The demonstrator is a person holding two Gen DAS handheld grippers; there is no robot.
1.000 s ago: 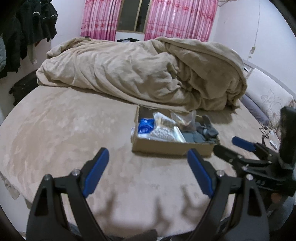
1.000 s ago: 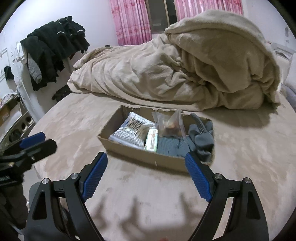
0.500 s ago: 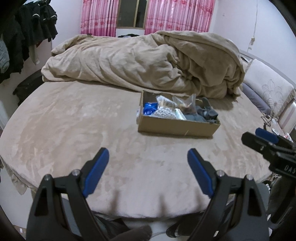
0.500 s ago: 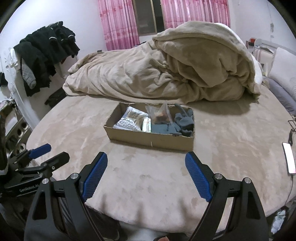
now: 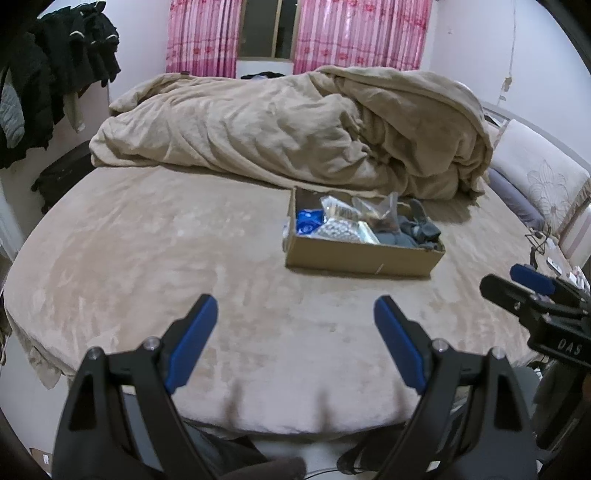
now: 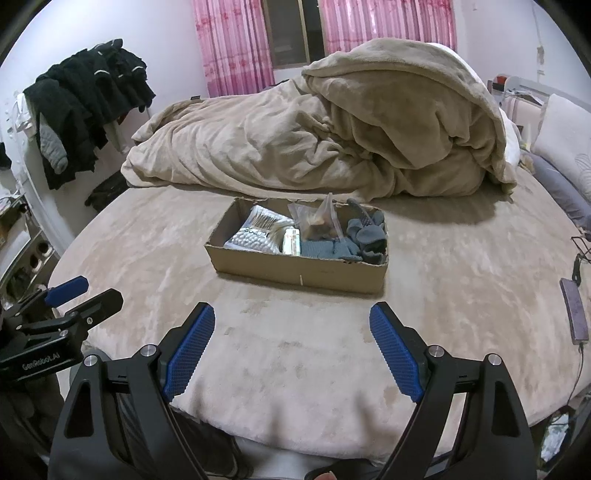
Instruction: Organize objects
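A shallow cardboard box (image 5: 354,256) (image 6: 295,269) sits mid-bed. It holds a blue packet (image 5: 306,221), clear plastic bags (image 6: 317,218), a silvery packet (image 6: 255,236) and grey gloves (image 6: 364,236). My left gripper (image 5: 295,332) is open and empty, near the bed's front edge, well short of the box. My right gripper (image 6: 291,336) is open and empty, also back from the box. Each gripper shows at the side of the other's view.
A rumpled beige blanket (image 5: 295,129) is piled behind the box. A phone (image 6: 574,310) lies on the bed's right edge. Pillows (image 5: 539,177) are at the right, dark clothes (image 6: 88,103) hang at the left, pink curtains (image 5: 362,33) behind.
Both grippers have pulled back from the box toward the bed's front edge; the box looks smaller and farther. Both stayed open and empty.
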